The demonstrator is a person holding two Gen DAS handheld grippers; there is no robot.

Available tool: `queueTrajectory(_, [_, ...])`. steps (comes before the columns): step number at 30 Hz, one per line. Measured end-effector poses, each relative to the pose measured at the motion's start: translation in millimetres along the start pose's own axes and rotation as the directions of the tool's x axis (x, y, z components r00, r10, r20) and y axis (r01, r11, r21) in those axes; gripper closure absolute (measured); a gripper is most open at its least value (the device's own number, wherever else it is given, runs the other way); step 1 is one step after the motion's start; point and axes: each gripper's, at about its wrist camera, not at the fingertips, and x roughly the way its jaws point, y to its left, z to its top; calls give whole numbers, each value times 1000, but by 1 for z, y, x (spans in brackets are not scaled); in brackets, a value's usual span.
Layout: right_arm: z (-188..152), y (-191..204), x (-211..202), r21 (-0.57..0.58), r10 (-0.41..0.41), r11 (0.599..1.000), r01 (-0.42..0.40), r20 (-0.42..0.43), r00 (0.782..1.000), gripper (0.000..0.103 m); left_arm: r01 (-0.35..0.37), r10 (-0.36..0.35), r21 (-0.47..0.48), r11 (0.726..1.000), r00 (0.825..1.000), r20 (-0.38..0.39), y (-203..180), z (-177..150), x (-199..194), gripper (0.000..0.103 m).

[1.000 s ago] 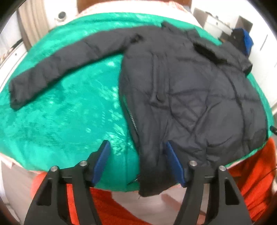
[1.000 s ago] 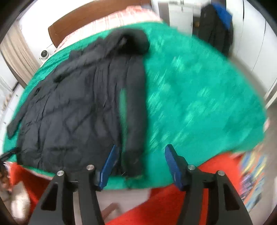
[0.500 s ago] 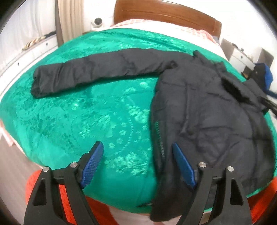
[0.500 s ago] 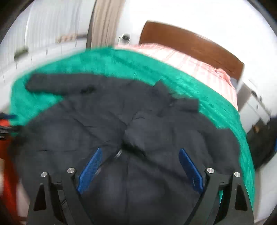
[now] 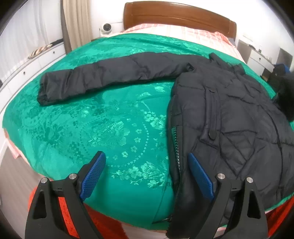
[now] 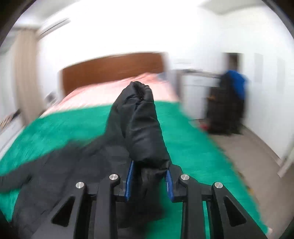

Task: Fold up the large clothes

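Observation:
A black puffer jacket [image 5: 229, 117] lies on a bed with a green blanket [image 5: 95, 128]. Its one sleeve [image 5: 102, 79] stretches out flat to the left. My left gripper [image 5: 147, 172] is open and empty, just above the near edge of the bed beside the jacket's zipper edge [image 5: 174, 139]. My right gripper [image 6: 149, 181] is shut on the jacket's other sleeve [image 6: 141, 126] and holds it lifted above the jacket's body [image 6: 77, 165]. The right wrist view is blurred.
A wooden headboard [image 5: 176, 16] and pink bedding [image 5: 176, 31] lie at the far end. White drawers [image 5: 27, 68] run along the left. A dark garment with blue [image 6: 231, 99] hangs at the right by a white cabinet [image 6: 194, 92]. Orange-red fabric [image 5: 102, 224] lies below the near edge.
My right gripper has closed on the right sleeve and lifted it. My left gripper has moved closer over the bed's near edge and stays open.

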Motion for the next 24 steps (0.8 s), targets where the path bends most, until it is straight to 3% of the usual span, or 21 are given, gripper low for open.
queueTrajectory(4, [-2, -122, -24, 123, -238, 963, 238, -16, 971, 74, -7, 7, -6, 1000, 1000, -4, -1, 0, 2, 11])
queueTrajectory(7, [-48, -187, -9, 189, -339, 910, 369, -173, 925, 80, -13, 12, -5, 1000, 1000, -11, -3, 1, 5, 11])
queueTrajectory(8, [-72, -204, 3, 194, -367, 889, 415, -240, 899, 80, -16, 15, -5, 1000, 1000, -12, -3, 1, 6, 11])
queueTrajectory(10, [-122, -223, 24, 219, -332, 873, 436, -389, 859, 79, -21, 21, -4, 1000, 1000, -14, -4, 1, 6, 11])
queueTrajectory(13, [-169, -232, 22, 307, -279, 836, 455, -476, 834, 70, -36, 36, 3, 999, 999, -13, -4, 0, 4, 8])
queueTrajectory(15, [-179, -224, 3, 339, -288, 824, 453, -439, 851, 39, -53, 53, 4, 999, 999, -14, -4, 1, 1, 7])
queueTrajectory(17, [-178, -199, -23, 339, -331, 822, 457, -368, 869, 23, -63, 63, 16, 998, 998, -6, -6, 7, -5, 7])
queueTrajectory(21, [-194, -123, -82, 390, -313, 838, 380, -227, 922, 10, -65, 59, 85, 994, 996, 68, -15, 35, -9, 3])
queueTrajectory(24, [-213, -67, -101, 409, -196, 880, 241, -150, 969, 4, -58, 45, 163, 985, 996, 82, -25, 66, 10, 3])
